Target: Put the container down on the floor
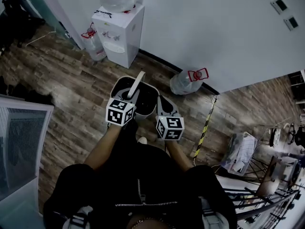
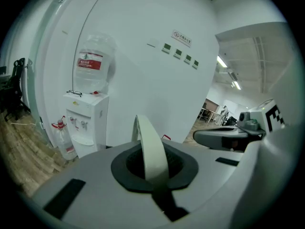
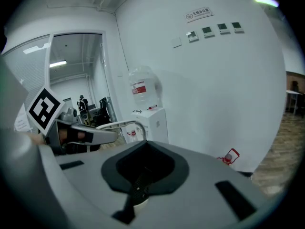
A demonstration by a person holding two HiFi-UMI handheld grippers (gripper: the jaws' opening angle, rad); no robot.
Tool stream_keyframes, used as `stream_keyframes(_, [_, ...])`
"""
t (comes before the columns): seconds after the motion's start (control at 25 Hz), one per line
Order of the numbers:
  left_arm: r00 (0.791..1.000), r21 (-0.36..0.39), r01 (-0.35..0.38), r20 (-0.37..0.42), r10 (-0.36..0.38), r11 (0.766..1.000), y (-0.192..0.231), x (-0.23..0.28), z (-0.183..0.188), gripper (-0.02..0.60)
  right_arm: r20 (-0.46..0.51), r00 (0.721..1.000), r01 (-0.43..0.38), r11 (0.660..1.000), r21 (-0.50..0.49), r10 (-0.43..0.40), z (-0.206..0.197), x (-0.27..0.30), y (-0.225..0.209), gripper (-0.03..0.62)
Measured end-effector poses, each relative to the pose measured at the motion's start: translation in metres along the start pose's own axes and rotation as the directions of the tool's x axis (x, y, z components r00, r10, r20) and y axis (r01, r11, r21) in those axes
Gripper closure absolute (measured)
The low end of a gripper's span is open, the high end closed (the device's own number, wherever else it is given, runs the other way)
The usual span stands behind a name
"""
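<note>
**A:** Head view first. Where is the container?

**B:** The white plastic container (image 1: 147, 99) with a dark round opening is up in the air in front of the person, above the brown wooden plank floor (image 1: 71, 94) and not touching it. The left gripper (image 1: 129, 96) is at its left edge and the right gripper (image 1: 161, 102) at its right edge. A pale curved strap handle (image 1: 137, 82) rises on the left side. Farther off, a white water dispenser (image 1: 116, 35) stands against the white wall (image 1: 214, 32). A clear water bottle (image 1: 185, 83) with a red cap sits on the floor to its right.

**A:** And the left gripper view?

**B:** The container's pale top (image 2: 86, 185) fills the lower half. The dark fingers (image 2: 164, 205) are together, clamped on the near end of the handle (image 2: 152, 149), which arches over the opening. The right gripper (image 2: 224, 137) shows at the right.

**A:** The right gripper view?

**B:** Its fingers (image 3: 131, 197) are close together and appear to pinch the near lip of the opening. The left gripper (image 3: 81, 135) is at the left, with the dispenser (image 3: 152, 123) beyond.
</note>
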State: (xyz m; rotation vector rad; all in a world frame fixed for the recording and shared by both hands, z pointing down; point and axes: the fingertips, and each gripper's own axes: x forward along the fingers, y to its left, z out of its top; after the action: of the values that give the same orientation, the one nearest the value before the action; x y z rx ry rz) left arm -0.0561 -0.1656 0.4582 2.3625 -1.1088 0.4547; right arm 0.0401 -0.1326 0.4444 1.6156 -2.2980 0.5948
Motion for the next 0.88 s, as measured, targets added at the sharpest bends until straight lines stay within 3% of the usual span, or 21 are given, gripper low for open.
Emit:
stream_keyframes(0.48, [0.996, 0.075, 0.078, -0.059, -0.073, 0.994, 0.065, 0.073, 0.049, 0.568, -0.014, 0.996, 0.084, 0.996, 0.008, -0.084, 0.049, 0.086, -0.027, 0.583])
stream_keyframes(0.88, [0.989, 0.072, 0.107, -0.105, -0.099, 0.992, 0.092, 0.15, 0.06, 0.568, -0.013, 0.994, 0.11, 0.993, 0.039, -0.11, 0.06, 0.131, -0.074, 0.583])
